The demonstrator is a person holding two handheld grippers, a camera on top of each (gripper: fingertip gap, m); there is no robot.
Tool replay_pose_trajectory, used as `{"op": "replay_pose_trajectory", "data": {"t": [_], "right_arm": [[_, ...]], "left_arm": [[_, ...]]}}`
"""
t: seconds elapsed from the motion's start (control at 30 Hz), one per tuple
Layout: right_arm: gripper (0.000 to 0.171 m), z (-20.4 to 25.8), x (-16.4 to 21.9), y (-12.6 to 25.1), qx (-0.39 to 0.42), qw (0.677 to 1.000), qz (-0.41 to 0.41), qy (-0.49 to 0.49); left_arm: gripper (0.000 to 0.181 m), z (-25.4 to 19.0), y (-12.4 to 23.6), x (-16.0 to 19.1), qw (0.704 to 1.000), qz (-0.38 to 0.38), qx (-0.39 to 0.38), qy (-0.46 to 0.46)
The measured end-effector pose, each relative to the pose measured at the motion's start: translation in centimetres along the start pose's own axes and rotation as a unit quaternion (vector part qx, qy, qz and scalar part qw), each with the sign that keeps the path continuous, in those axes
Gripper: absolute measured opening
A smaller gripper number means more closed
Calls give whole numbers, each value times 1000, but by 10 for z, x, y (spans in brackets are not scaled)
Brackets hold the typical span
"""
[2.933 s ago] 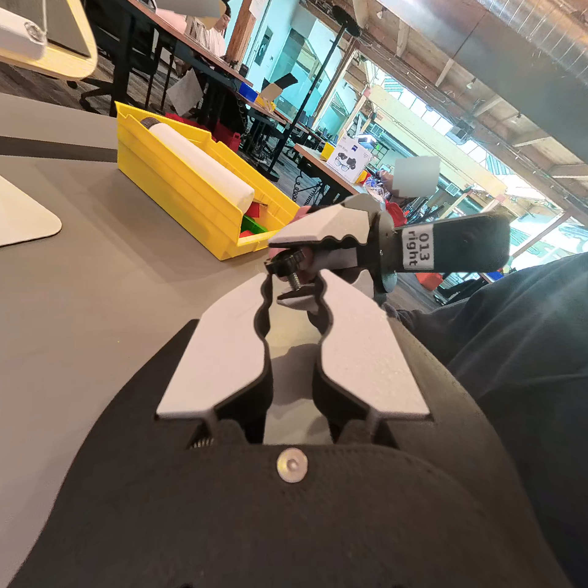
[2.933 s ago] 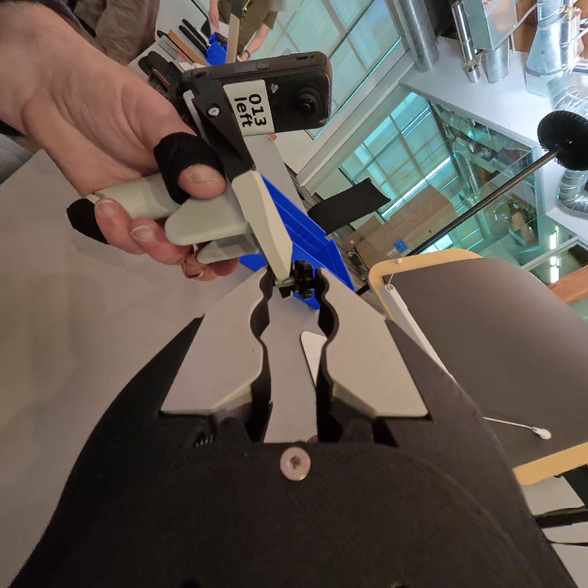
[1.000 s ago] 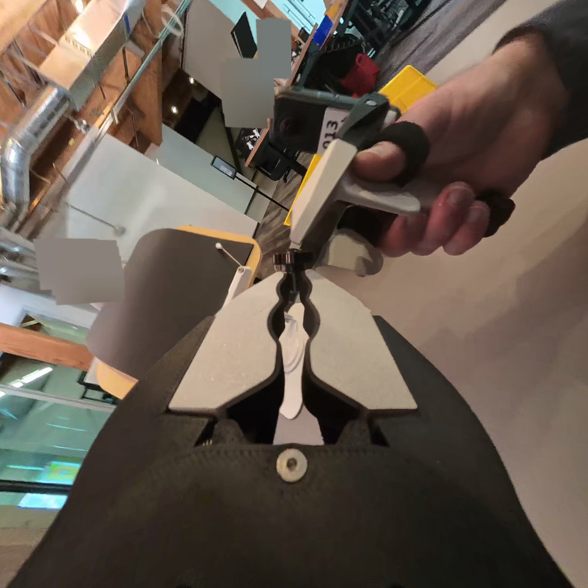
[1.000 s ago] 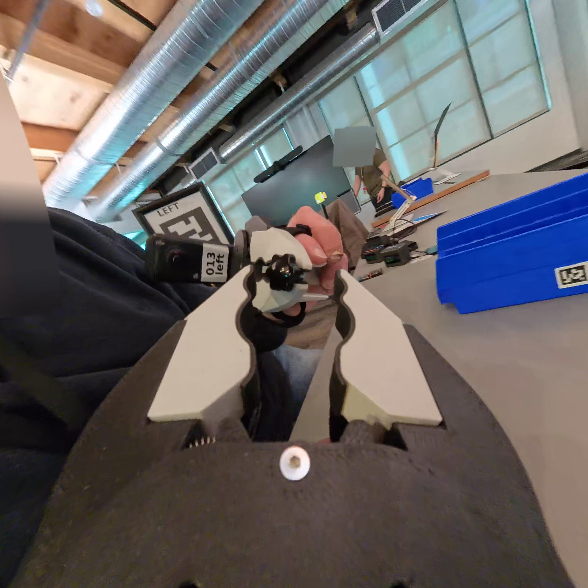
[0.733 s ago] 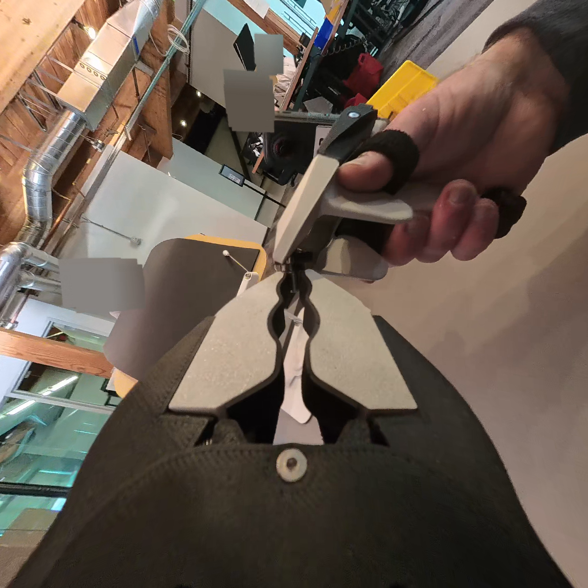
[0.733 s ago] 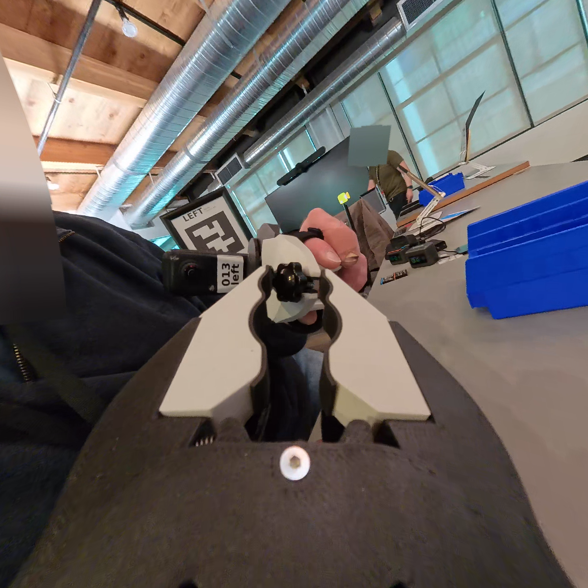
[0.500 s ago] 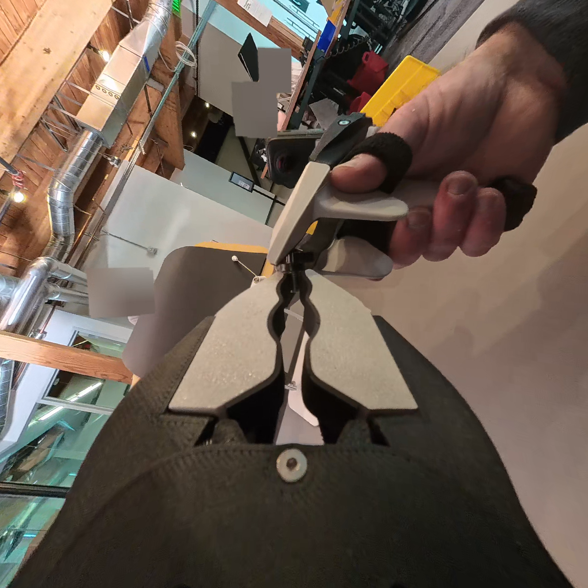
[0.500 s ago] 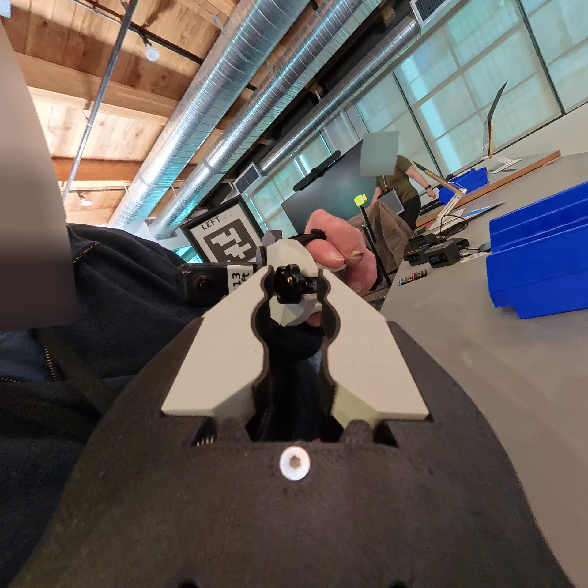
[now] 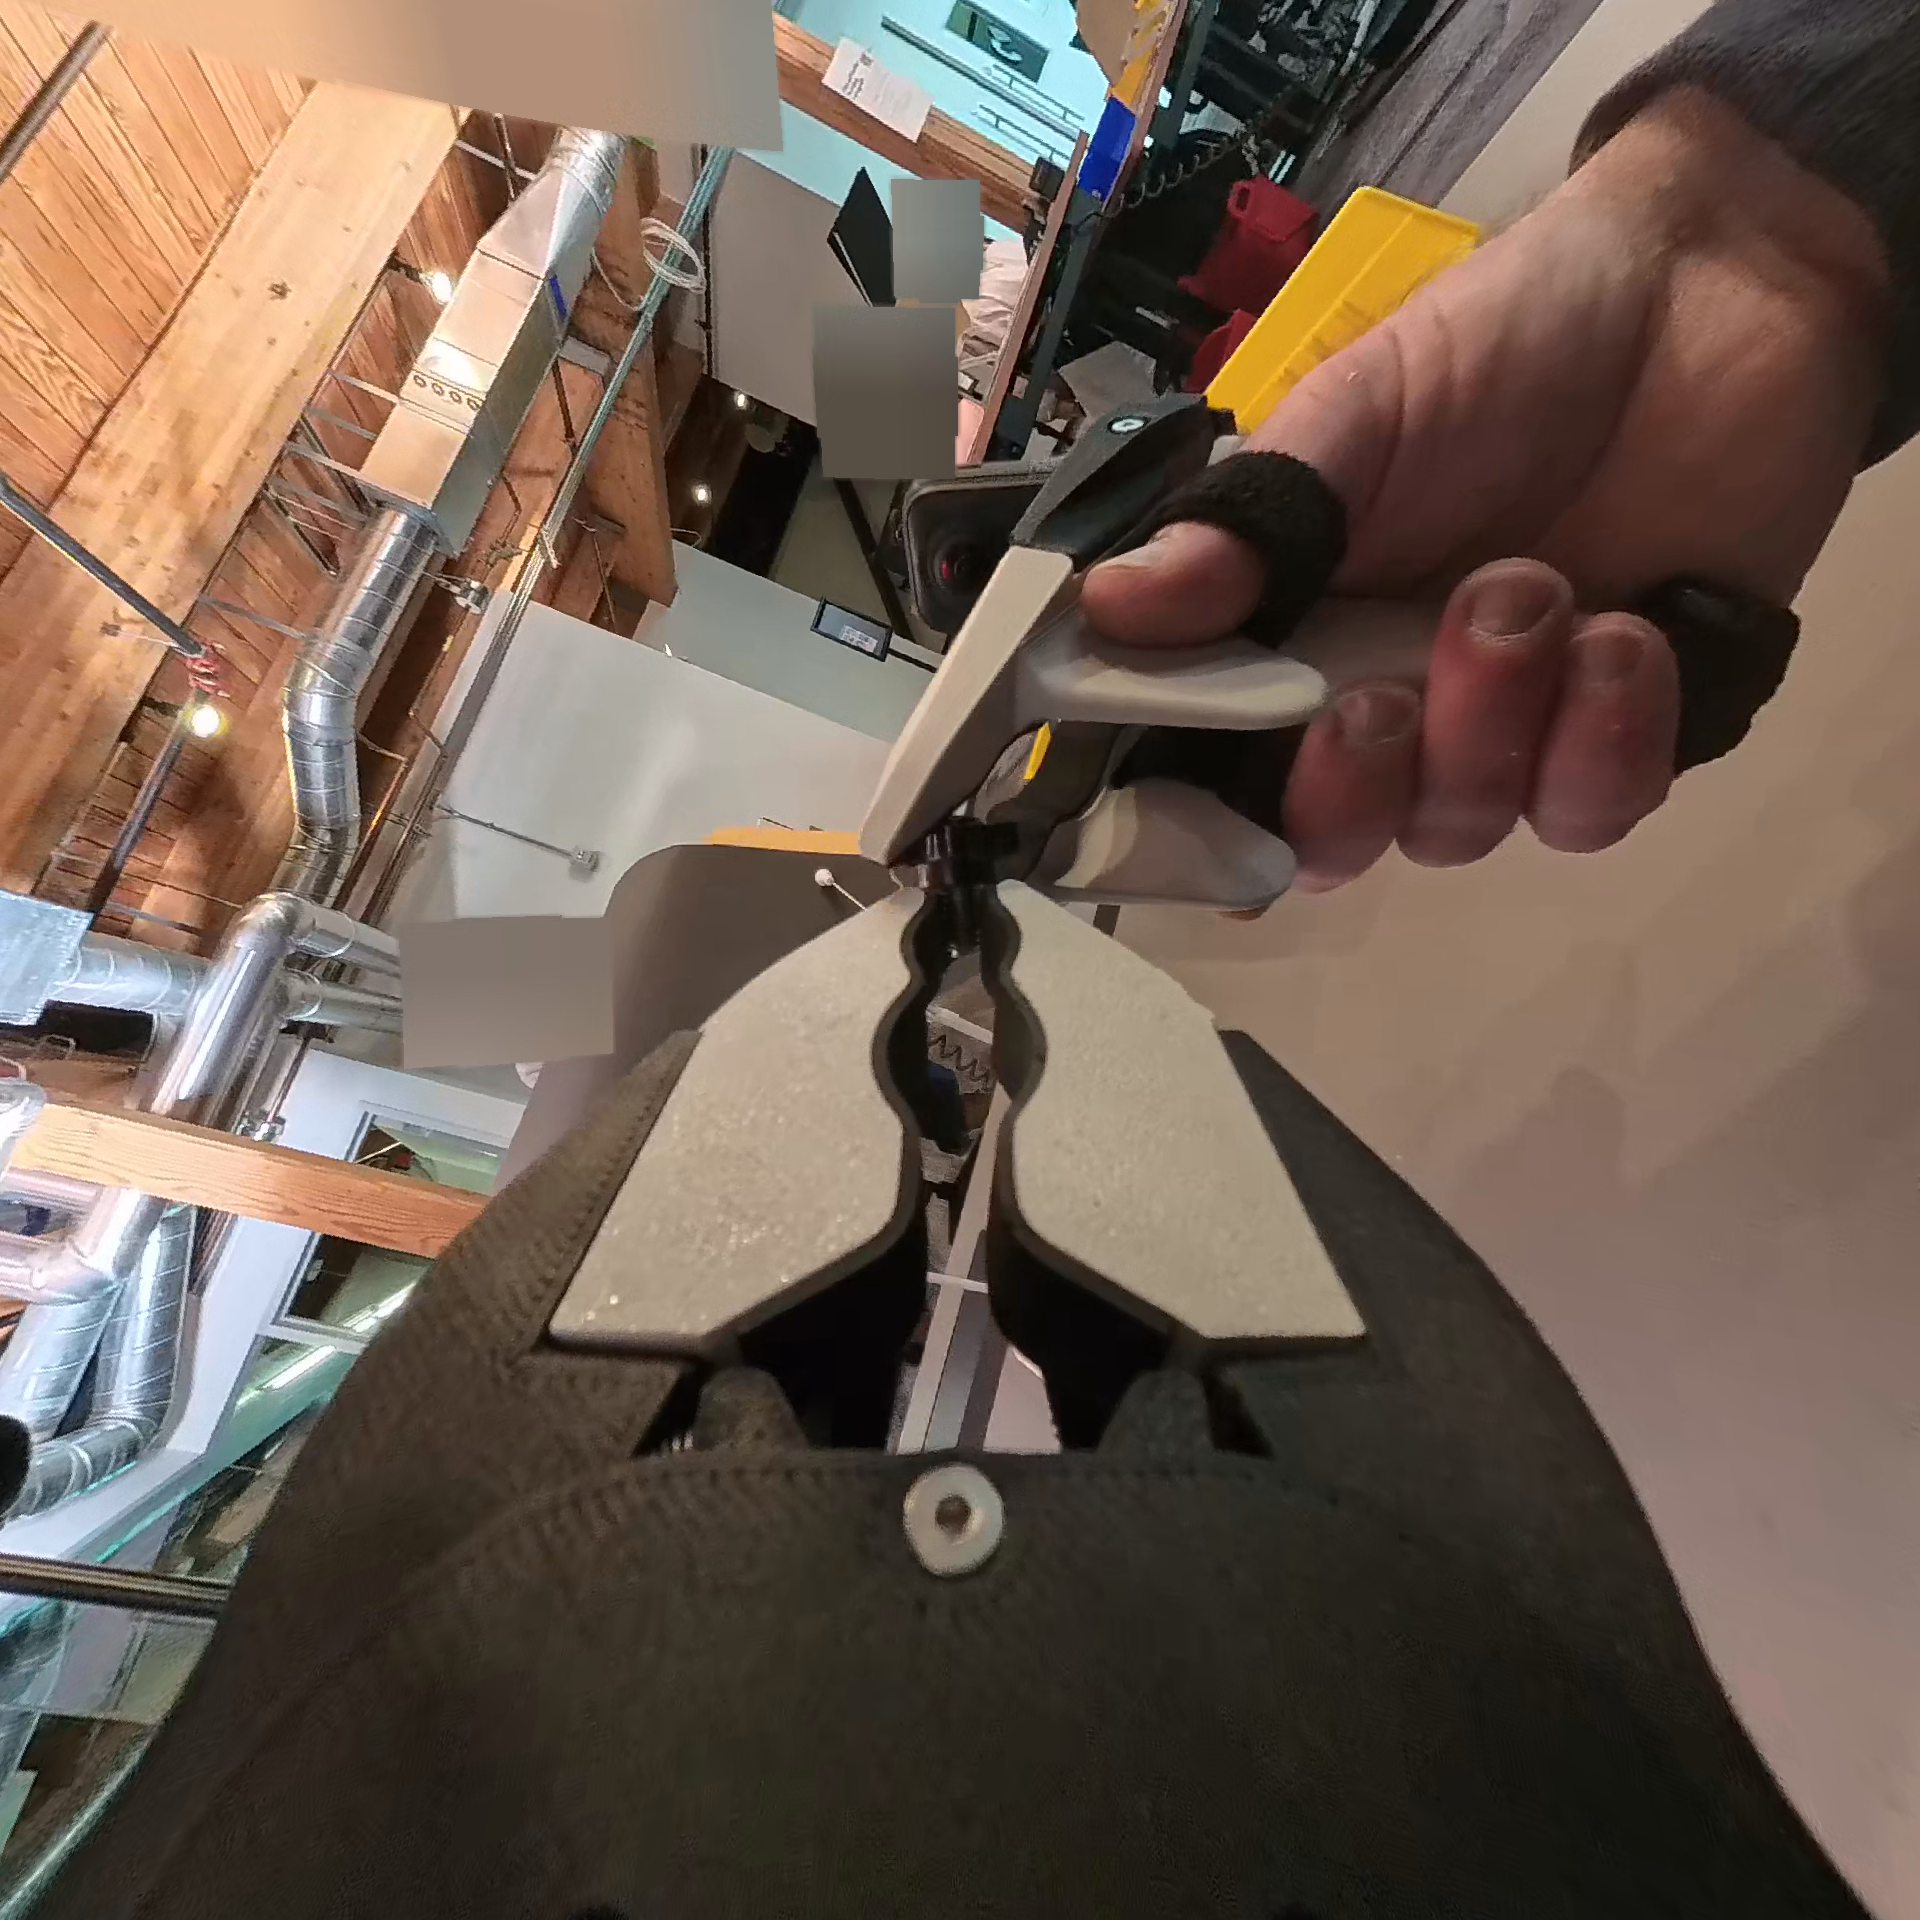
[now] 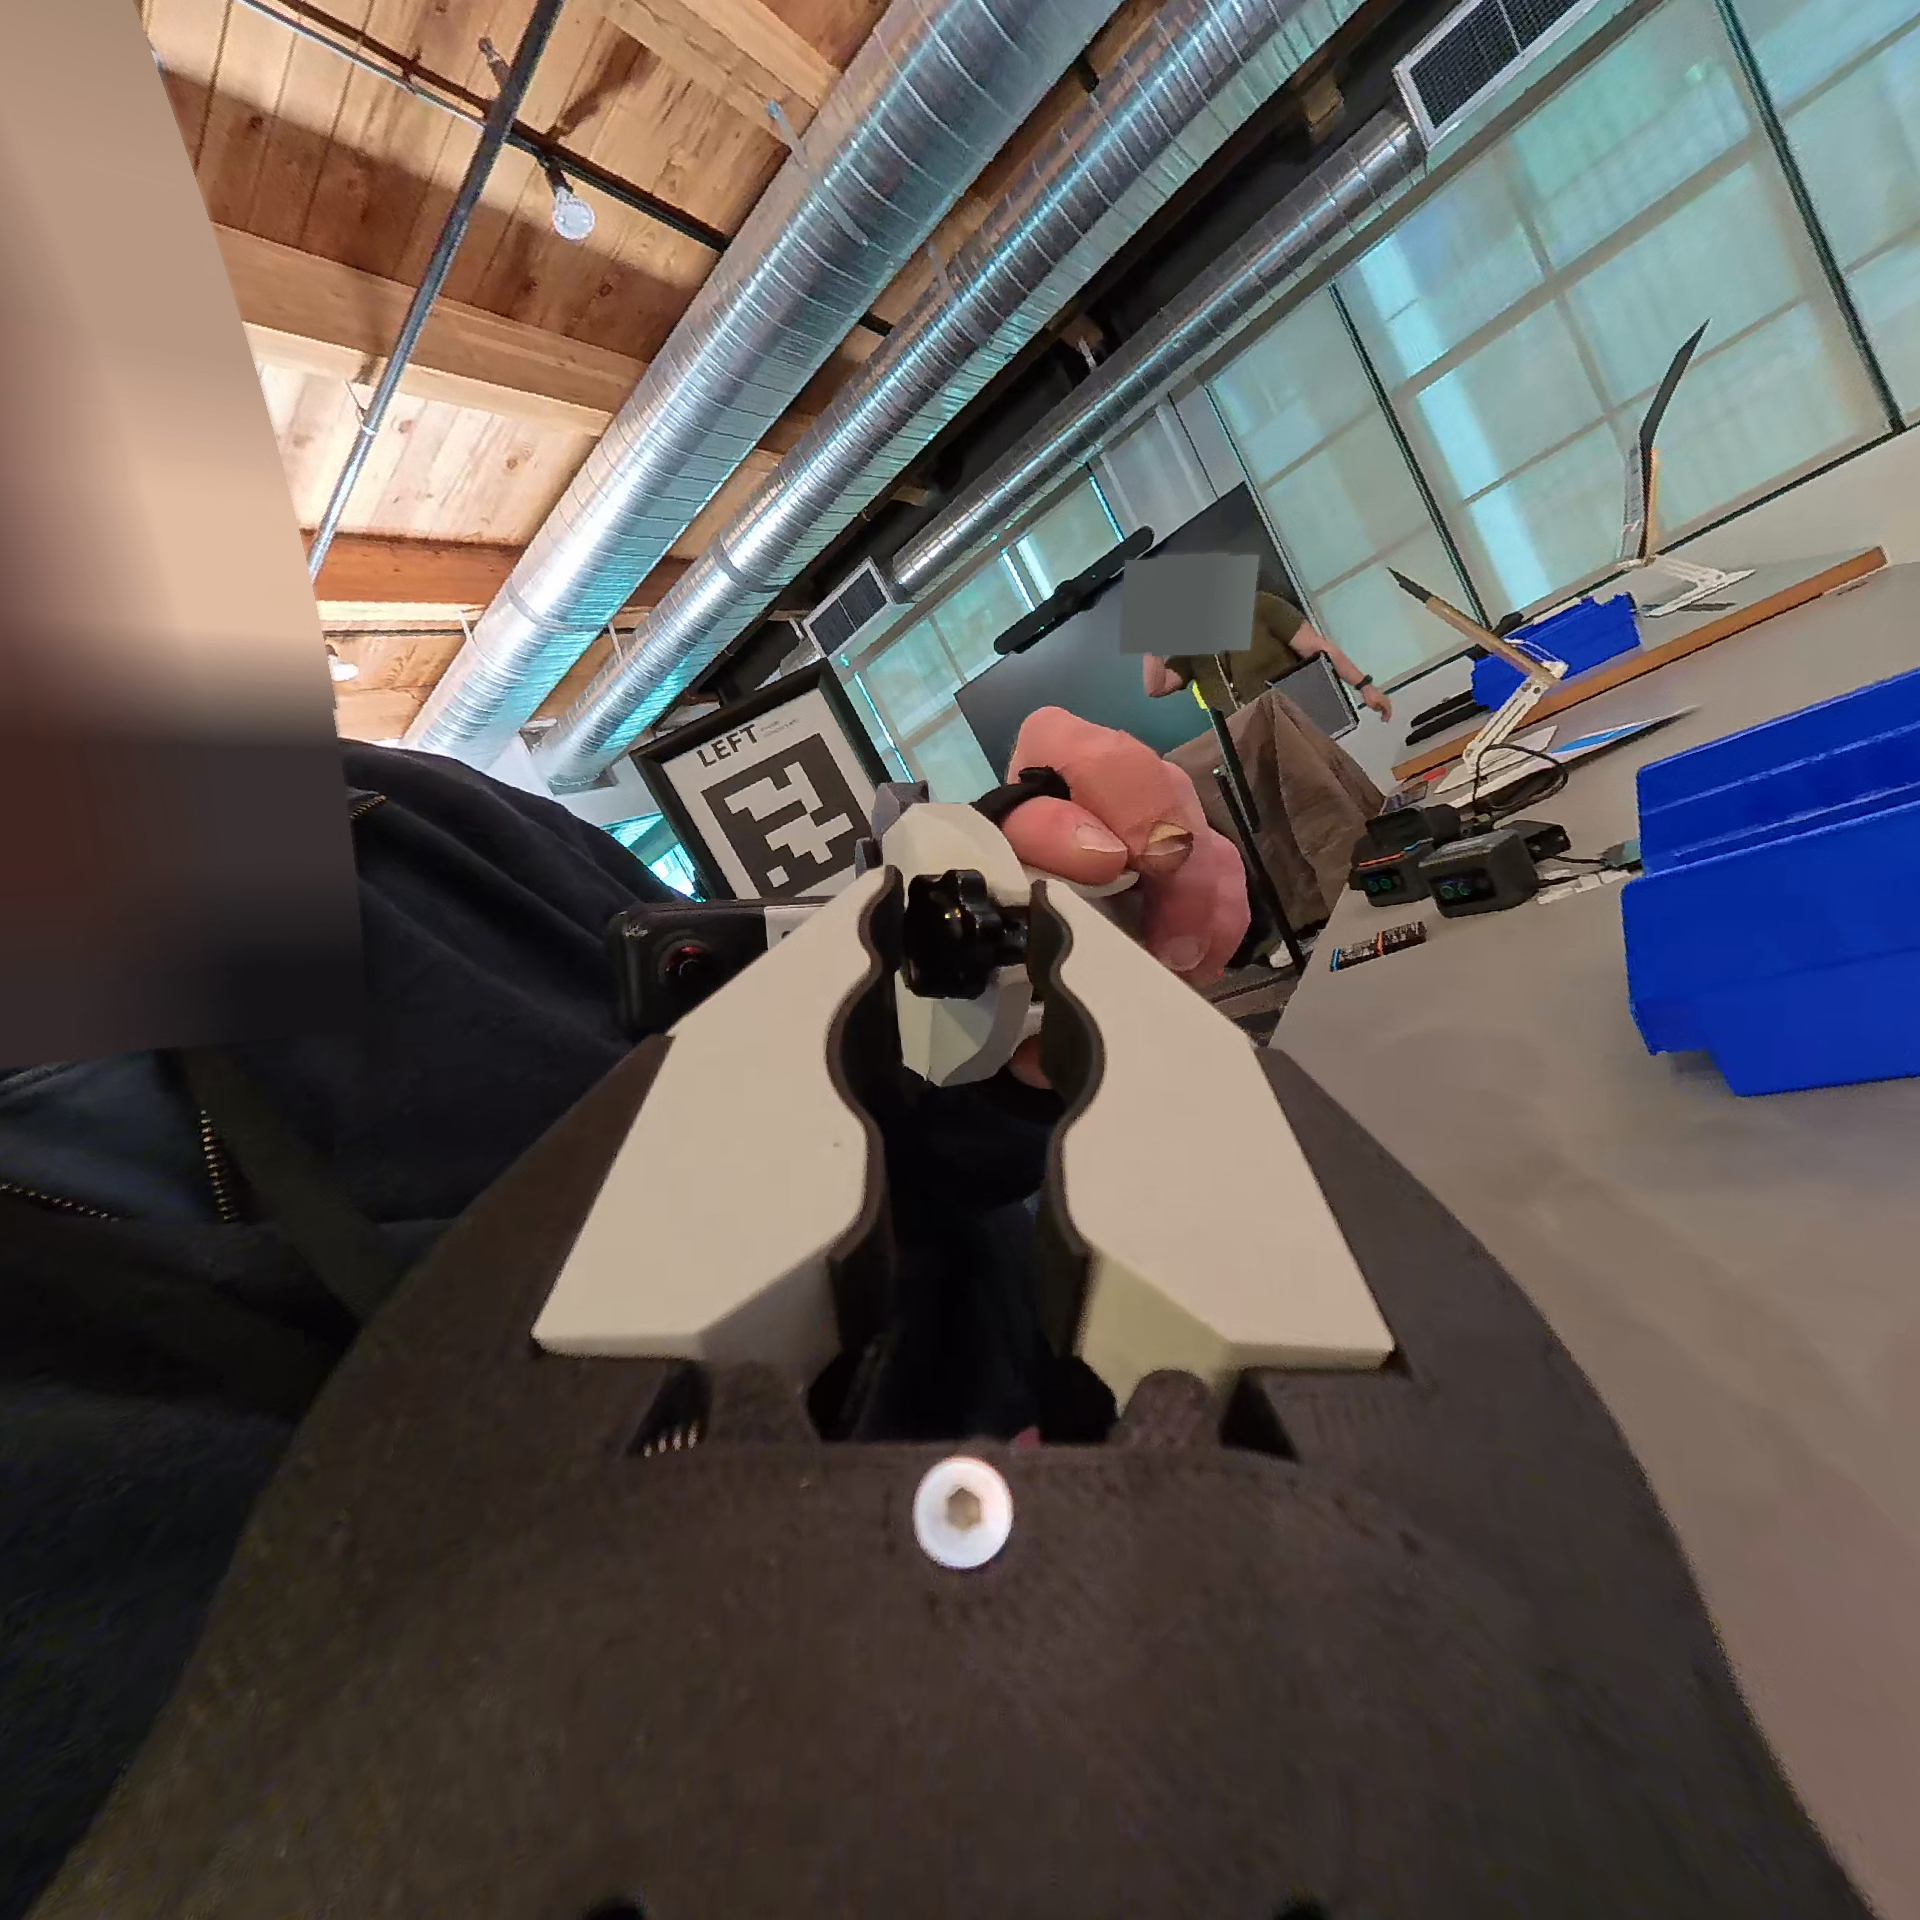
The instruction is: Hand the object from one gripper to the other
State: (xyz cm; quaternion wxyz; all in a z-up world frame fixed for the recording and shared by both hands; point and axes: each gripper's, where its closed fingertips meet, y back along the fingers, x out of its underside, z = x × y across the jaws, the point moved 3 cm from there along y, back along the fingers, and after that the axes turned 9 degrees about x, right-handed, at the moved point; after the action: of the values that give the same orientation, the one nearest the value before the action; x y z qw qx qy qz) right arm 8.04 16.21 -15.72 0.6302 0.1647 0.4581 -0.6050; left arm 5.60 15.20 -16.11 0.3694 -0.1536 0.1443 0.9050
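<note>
The object is a small black knob screw [image 10: 948,932]. In the right wrist view my right gripper [image 10: 961,914] is closed around its black knob. The left gripper's grey fingers [image 10: 961,1023] sit end-on right behind the knob. In the left wrist view my left gripper [image 9: 961,916] is nearly closed, with the screw [image 9: 961,883] pinched at its tips. The right gripper [image 9: 958,840], held in a hand [image 9: 1558,520], meets it tip to tip from above right, its jaws closed on the same screw. Both grippers are held in the air above the grey table [image 10: 1558,1299].
A blue bin [image 10: 1787,914] stands on the table at the right, with small black devices [image 10: 1455,883] behind it. A yellow bin [image 9: 1340,281] is at the far table edge. The holder's dark jacket [image 10: 312,1039] fills the left. A person stands far off.
The right gripper was open around the knob a second ago and has closed on it. The left gripper has stayed shut on the screw. Both views have tilted a little.
</note>
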Motion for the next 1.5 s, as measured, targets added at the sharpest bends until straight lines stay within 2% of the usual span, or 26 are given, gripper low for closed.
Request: {"op": "replay_pose_trajectory", "data": {"t": [0.6,0.83,0.93,1.03,1.17,1.5], "right_arm": [[15,-3,-1,2,-7,999,-25,-20],[32,3,0,2,13,999,15,25],[31,-1,-1,4,15,1000,15,16],[33,-2,0,6,0,1000,10,-2],[22,4,4,3,-36,999,8,-25],[24,6,-4,2,-71,994,-34,-71]], "left_arm": [[9,-2,-2,0,1000,10,-21,-14],[6,-3,0,1,1000,8,-22,-18],[6,0,1,-2,999,4,-32,-23],[5,5,3,-5,999,-1,-40,-24],[5,4,3,-7,999,-5,-42,-31],[6,7,4,-9,996,-7,-61,-58]]}}
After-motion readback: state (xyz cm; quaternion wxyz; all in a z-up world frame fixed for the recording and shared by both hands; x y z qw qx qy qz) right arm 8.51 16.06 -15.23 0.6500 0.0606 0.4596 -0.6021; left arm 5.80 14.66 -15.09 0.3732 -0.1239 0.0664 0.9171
